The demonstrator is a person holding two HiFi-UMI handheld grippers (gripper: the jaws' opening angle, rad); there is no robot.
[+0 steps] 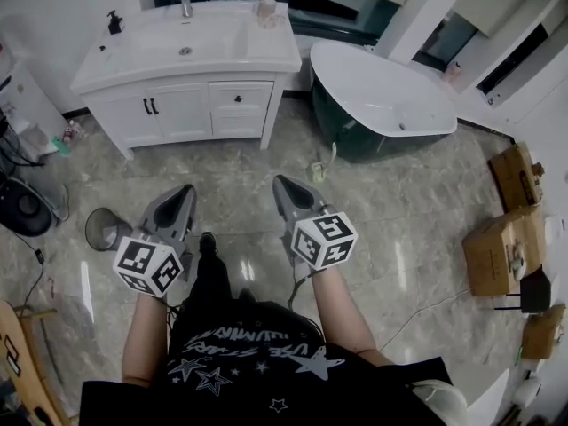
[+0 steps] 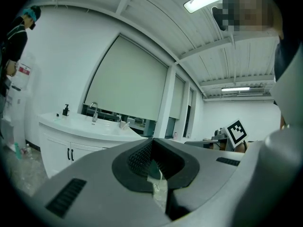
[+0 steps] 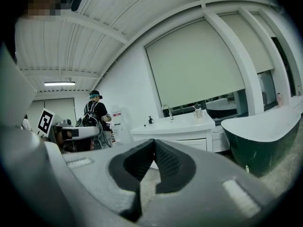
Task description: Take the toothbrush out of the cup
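1. A person in dark clothes and a teal cap point(image 3: 94, 109) stands left of the vanity. Only the two gripper views show this person; the head view cuts that side off.
2. The left hand-held gripper point(image 1: 185, 190) is held low over the marble floor. Its jaws are closed tip to tip on nothing.
3. A pale cup point(image 1: 266, 12) stands at the back right corner of the white vanity worktop point(image 1: 266, 58), well apart from both grippers. The toothbrush point(image 3: 194, 107) in it is only a thin stem, too small to make out.
4. The right hand-held gripper point(image 1: 283, 184) is likewise closed and empty.
5. The dark green bathtub with a white inside point(image 1: 382, 96) is whole in the head view but cut off in the right gripper view.
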